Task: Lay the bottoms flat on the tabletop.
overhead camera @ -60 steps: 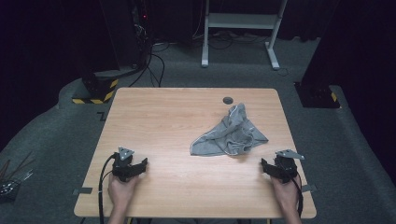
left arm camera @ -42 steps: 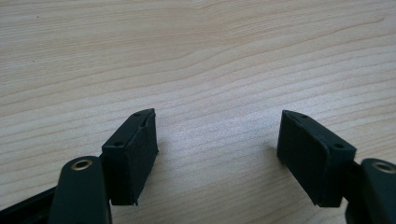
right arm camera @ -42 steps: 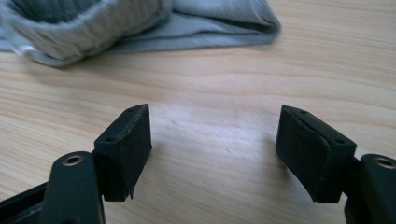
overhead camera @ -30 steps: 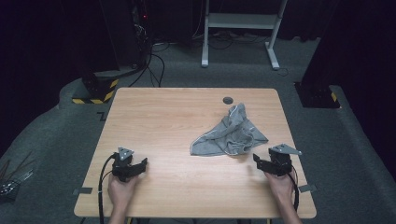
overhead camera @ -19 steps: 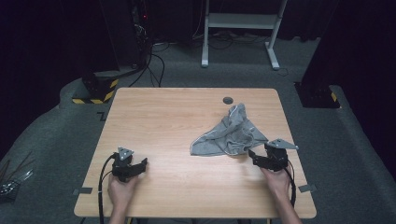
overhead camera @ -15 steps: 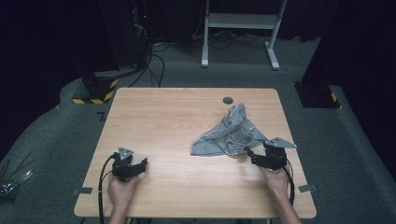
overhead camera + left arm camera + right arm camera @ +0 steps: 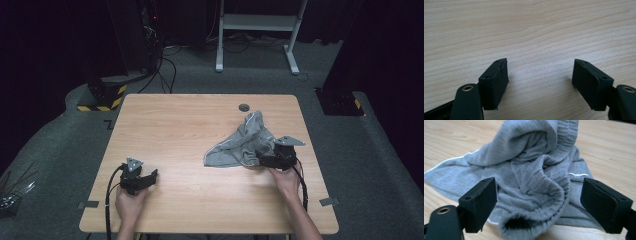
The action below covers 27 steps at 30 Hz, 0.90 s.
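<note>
A crumpled grey garment [image 7: 239, 141] with white trim lies on the right half of the wooden table [image 7: 190, 125]. My right gripper [image 7: 261, 158] stands open at the garment's near right edge. In the right gripper view its jaws are spread wide on either side of a rolled elastic hem of the grey garment [image 7: 536, 195], which bulges between them without being pinched. My left gripper [image 7: 150, 176] rests open near the table's front left, far from the cloth. The left gripper view has bare wood between the spread fingers [image 7: 495, 82].
A small dark round grommet [image 7: 243, 107] sits in the table near its far edge, just beyond the garment. Tape marks [image 7: 88, 204] lie at the front corners. Dark floor, cables and a white stand frame [image 7: 260, 22] lie beyond the table.
My right gripper has moved left and forward from the table's right edge up to the garment's hem. The left gripper and the garment have stayed put.
</note>
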Each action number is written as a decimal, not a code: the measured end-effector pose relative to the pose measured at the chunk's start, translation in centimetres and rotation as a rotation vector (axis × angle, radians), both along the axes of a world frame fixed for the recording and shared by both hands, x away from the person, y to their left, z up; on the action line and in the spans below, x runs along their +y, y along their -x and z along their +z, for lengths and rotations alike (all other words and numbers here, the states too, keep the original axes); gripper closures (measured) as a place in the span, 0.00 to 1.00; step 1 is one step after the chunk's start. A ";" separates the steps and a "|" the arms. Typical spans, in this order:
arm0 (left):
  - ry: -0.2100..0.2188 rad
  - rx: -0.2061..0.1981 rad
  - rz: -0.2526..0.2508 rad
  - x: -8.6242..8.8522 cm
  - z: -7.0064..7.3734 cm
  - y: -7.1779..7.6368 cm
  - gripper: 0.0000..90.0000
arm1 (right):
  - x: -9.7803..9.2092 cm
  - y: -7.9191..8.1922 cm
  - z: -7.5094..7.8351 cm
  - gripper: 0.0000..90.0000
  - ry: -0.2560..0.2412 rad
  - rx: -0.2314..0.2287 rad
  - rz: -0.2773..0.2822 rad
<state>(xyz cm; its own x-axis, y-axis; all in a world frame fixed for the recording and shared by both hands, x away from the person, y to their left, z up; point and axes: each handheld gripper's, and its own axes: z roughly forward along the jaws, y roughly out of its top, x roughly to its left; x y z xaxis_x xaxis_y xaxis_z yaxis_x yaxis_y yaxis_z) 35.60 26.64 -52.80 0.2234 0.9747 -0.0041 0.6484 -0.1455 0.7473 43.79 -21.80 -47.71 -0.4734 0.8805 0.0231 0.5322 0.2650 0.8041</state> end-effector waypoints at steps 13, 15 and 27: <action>-0.001 -0.002 0.002 -0.1 0.0 0.0 0.32 | 1.7 -2.4 -3.6 0.15 0.075 0.150 -0.004; 0.000 -0.002 0.001 0.0 0.0 0.0 0.32 | 2.0 -2.5 -4.2 0.19 0.086 0.155 -0.011; -0.002 -0.002 0.001 -0.1 0.0 0.0 0.32 | 2.3 -2.2 -3.8 0.49 0.119 0.144 0.042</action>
<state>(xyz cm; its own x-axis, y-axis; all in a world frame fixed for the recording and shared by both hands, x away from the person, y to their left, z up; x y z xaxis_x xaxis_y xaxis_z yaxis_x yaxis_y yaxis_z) 35.64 26.58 -52.82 0.2229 0.9748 -0.0018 0.6472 -0.1466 0.7481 46.04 -19.53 -51.46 -0.5093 0.8605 -0.0095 0.6258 0.3780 0.6823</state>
